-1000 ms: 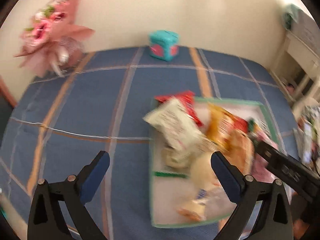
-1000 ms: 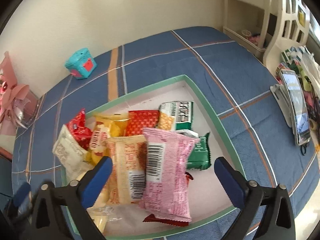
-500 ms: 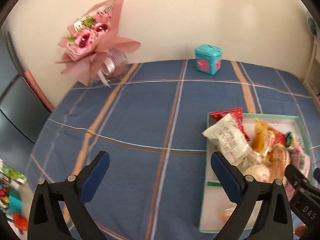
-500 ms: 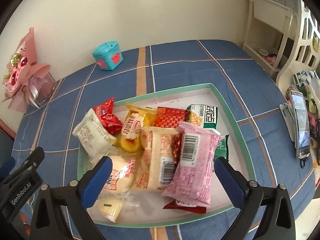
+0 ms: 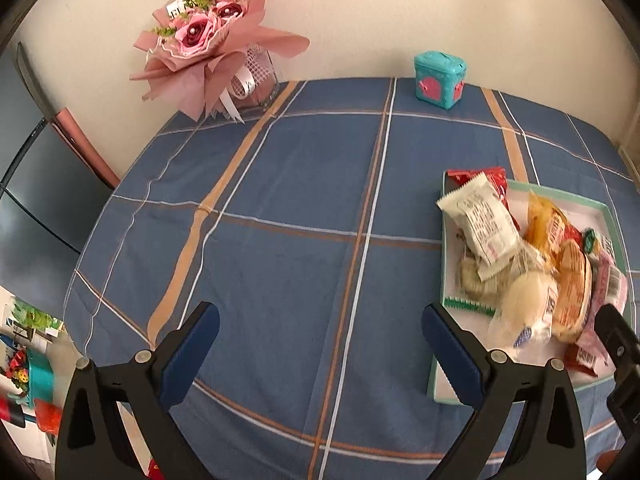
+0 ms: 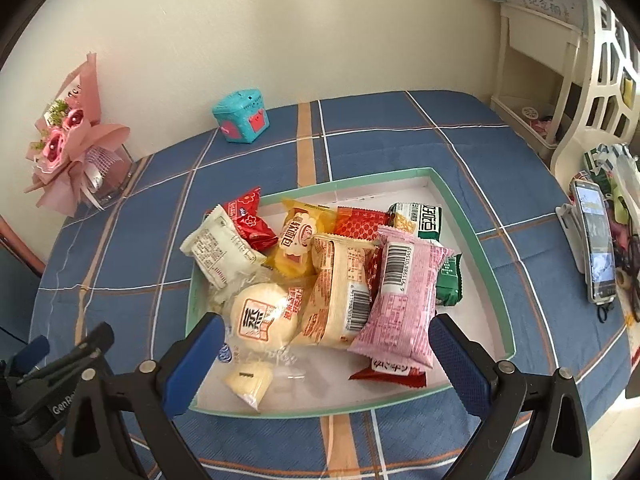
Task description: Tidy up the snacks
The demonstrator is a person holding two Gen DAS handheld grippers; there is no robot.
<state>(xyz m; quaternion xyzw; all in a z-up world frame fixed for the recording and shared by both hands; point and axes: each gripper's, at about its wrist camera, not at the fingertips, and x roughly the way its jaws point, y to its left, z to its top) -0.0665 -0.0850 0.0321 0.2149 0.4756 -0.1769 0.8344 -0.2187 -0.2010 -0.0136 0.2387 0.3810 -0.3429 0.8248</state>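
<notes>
A green-rimmed white tray lies on the blue plaid tablecloth, piled with several wrapped snacks: a pink packet, a cream and orange packet, a round white bun, a white packet, a yellow packet and red ones. My right gripper hovers open over the tray's near edge, holding nothing. My left gripper stands open above bare cloth left of the tray, also empty. The white packet leans on the tray's left rim.
A pink flower bouquet in a clear vase stands at the back left by the wall. A teal box sits at the back edge. A phone on a stand and white shelving are to the right. Table edge falls off at left.
The left gripper swung left away from the tray to over bare cloth. The right gripper pulled back and rose, so the whole tray shows. Both stayed open.
</notes>
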